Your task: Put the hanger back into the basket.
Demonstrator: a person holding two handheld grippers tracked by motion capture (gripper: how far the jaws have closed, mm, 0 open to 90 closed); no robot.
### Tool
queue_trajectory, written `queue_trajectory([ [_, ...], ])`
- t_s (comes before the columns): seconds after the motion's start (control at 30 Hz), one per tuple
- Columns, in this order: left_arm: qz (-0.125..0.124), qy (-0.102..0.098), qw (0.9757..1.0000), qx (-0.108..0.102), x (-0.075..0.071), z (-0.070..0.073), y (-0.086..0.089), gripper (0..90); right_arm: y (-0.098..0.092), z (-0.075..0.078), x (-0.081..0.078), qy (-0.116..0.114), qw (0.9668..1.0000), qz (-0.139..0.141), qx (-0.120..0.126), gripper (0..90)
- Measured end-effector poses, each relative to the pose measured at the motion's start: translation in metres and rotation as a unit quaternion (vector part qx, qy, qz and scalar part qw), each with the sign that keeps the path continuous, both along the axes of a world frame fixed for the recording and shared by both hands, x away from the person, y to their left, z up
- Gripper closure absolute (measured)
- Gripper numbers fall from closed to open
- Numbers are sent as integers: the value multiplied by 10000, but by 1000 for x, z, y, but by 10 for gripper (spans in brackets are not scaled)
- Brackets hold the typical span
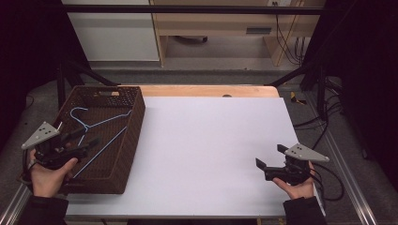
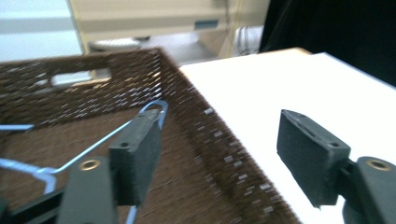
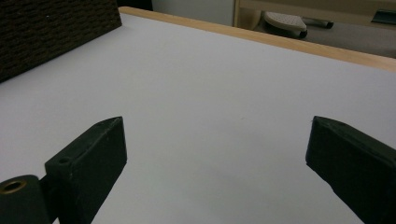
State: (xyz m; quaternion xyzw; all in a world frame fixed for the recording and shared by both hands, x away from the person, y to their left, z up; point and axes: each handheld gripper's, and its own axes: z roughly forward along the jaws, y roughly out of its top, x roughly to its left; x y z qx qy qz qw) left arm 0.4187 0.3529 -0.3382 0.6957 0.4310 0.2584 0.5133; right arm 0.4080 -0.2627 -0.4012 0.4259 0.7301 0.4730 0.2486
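Hovering agape: left hand-held gripper [image 1: 88, 136] above basket [image 1: 129, 140], right hand-held gripper [image 1: 271, 157] over table [image 1: 206, 140].

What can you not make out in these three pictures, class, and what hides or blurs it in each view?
- Blue wire hanger: in the high view the left tool and hand cover its lower part.
- Same hanger in the left gripper view: blurred, cut off by the left edge and by a jaw.
- Wicker basket in the right gripper view: cut off at the top-left corner; contents hidden.
- Right tool: the hand hides its handle.
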Motion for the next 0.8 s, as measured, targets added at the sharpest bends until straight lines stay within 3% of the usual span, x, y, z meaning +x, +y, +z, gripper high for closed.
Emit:
queue_trajectory([
  [0.13, -202, -103, 9997, -9, -9, -2, -17, 219, -1, 1, -1, -38, 10000, 6, 19, 56],
  [0.37, -537, -53, 9985, 60, -21, -15, -51, 140, -2, 1, -1, -77, 9999, 49, 61, 55],
  [0.8, -742, 73, 9966, 351, -21, -39, -77, 107, -3, 2, -4, -174, 9997, 111, 141, 55],
])
